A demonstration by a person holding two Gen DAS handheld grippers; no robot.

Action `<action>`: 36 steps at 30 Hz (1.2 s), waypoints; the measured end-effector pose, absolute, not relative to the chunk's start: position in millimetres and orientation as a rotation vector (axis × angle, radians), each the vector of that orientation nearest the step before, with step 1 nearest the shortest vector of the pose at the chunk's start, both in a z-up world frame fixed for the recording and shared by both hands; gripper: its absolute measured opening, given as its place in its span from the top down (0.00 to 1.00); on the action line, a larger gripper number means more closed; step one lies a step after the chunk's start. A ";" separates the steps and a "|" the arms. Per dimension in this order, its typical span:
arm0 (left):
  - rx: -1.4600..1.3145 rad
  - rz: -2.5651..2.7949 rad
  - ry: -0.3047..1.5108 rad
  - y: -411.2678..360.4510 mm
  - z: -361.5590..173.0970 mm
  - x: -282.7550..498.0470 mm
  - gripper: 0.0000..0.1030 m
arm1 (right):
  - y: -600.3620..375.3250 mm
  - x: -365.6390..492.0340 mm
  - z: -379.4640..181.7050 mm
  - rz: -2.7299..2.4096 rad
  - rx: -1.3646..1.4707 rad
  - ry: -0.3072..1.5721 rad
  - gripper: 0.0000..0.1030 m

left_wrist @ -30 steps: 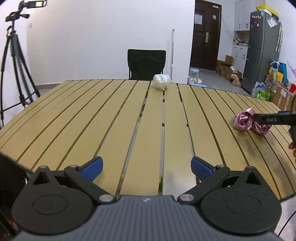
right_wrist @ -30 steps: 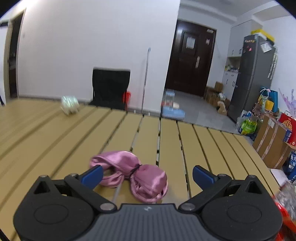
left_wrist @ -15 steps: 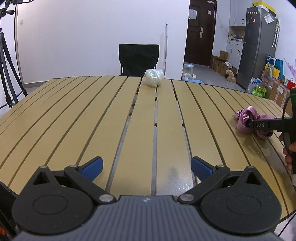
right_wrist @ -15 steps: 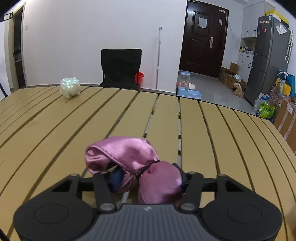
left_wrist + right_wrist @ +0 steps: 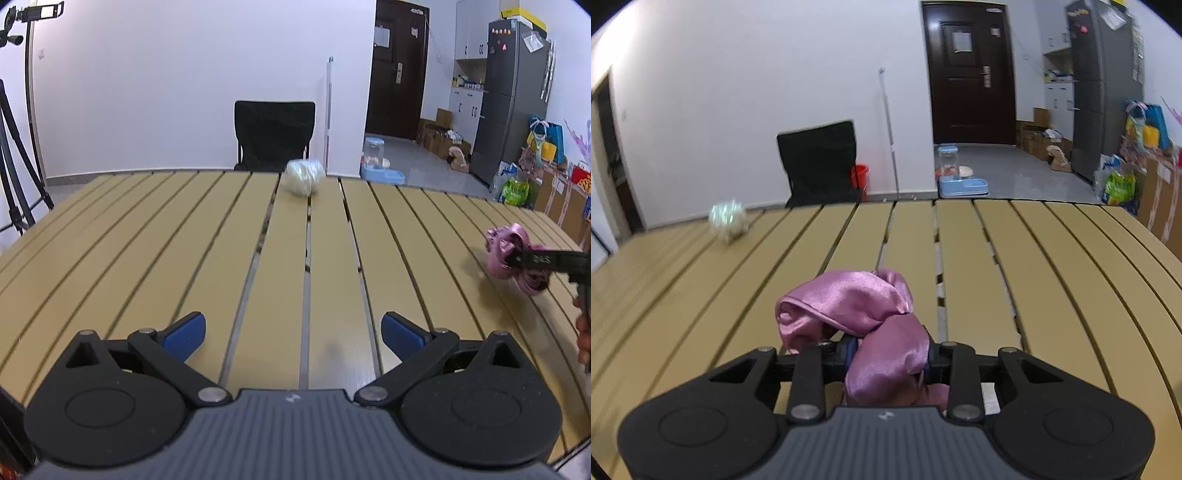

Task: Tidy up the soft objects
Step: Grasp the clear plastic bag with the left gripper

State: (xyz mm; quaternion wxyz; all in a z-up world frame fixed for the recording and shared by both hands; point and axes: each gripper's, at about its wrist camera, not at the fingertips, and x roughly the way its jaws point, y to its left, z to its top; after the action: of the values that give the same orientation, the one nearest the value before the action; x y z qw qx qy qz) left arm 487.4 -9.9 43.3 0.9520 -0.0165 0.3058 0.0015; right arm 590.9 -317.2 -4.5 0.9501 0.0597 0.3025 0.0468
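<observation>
A pink satin scrunchie [image 5: 860, 314] is pinched between the blue pads of my right gripper [image 5: 886, 358], lifted a little off the slatted table. The left wrist view shows the same pink scrunchie [image 5: 504, 251] at the far right, with the right gripper [image 5: 517, 260] shut across it. A pale white-green scrunchie [image 5: 304, 176] lies at the far edge of the table, also visible as the pale scrunchie [image 5: 728, 220] at the left in the right wrist view. My left gripper [image 5: 293, 330] hovers open over the near edge with nothing between its fingers.
The tan slatted table [image 5: 184, 240] fills both views. A black chair [image 5: 275, 134] stands behind its far edge. A tripod [image 5: 14, 155] is at the left. A fridge [image 5: 513, 96], boxes and bags crowd the right side of the room. A person's fingers [image 5: 583, 332] show at the right edge.
My right gripper closed on the pink scrunchie and has raised it slightly off the table. The left gripper stayed open, shifting only a little.
</observation>
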 end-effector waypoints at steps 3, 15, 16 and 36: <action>-0.047 0.001 0.618 -8.7 55.9 508.3 0.00 | -331.1 587.6 6.3 0.087 0.170 0.591 0.71; -0.019 0.099 0.650 -27.4 62.4 701.5 0.00 | -377.3 644.0 40.3 0.003 0.215 0.501 0.71; -0.022 0.108 0.664 -29.0 58.7 715.6 0.00 | -380.4 651.8 39.4 -0.003 0.216 0.504 0.71; 0.060 0.179 0.711 -55.7 18.0 822.5 0.62 | -390.2 710.5 11.2 -0.044 0.227 0.539 0.71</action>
State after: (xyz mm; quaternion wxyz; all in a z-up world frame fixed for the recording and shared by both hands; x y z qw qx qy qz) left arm 822.5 -55.7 18.0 0.9331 0.0295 0.3475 0.0875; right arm 710.5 -390.2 11.2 0.9573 0.1118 0.2657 -0.0218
